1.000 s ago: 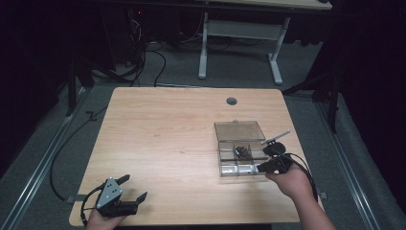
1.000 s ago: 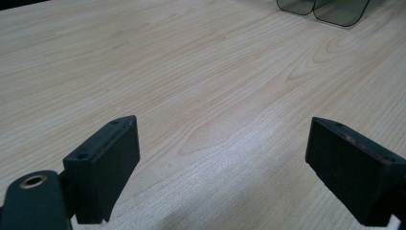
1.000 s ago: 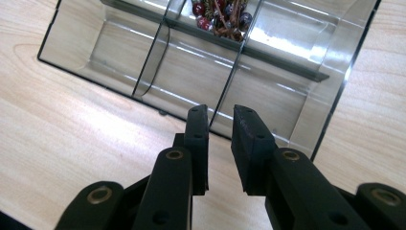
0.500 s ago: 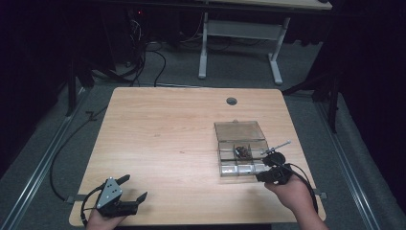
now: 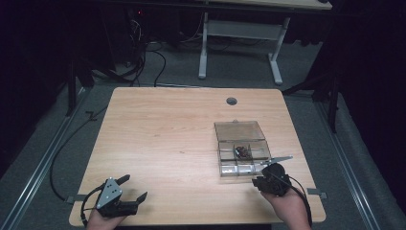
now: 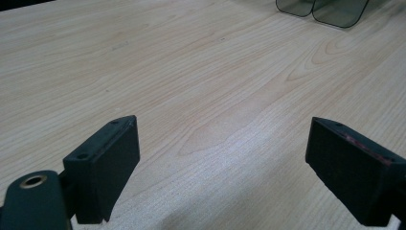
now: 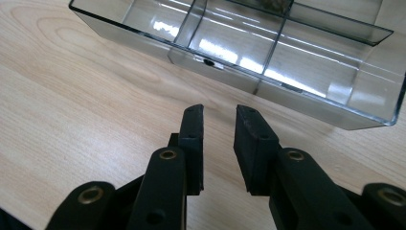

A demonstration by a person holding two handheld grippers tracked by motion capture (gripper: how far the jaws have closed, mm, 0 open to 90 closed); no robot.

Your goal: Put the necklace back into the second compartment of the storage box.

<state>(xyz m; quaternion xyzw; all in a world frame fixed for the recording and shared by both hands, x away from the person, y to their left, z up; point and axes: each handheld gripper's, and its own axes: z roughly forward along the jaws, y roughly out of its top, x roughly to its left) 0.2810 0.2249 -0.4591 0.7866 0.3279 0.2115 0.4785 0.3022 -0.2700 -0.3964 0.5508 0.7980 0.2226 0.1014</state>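
Observation:
A clear plastic compartment box (image 5: 240,143) lies on the right half of the wooden table (image 5: 167,134), its lid flat behind it. Some small dark parts (image 5: 243,151) sit in one middle compartment. My right gripper (image 5: 259,180) hovers just in front of the box's near wall (image 7: 268,81). Its jaws (image 7: 218,120) have just been opening a little; a narrow gap stands between the pads, with nothing in it. At the table's near left corner my left gripper (image 5: 134,187) stands wide open over bare wood (image 6: 220,143), far from the box (image 6: 335,9).
A round cable hole (image 5: 231,101) sits near the table's far edge. Cables trail on the floor at the left, and a white desk frame (image 5: 239,43) stands beyond the table. The near edge runs close under both hands.
My right gripper has drawn back from above the box's near right part toward the table's near edge and sunk a little. The left gripper has not moved.

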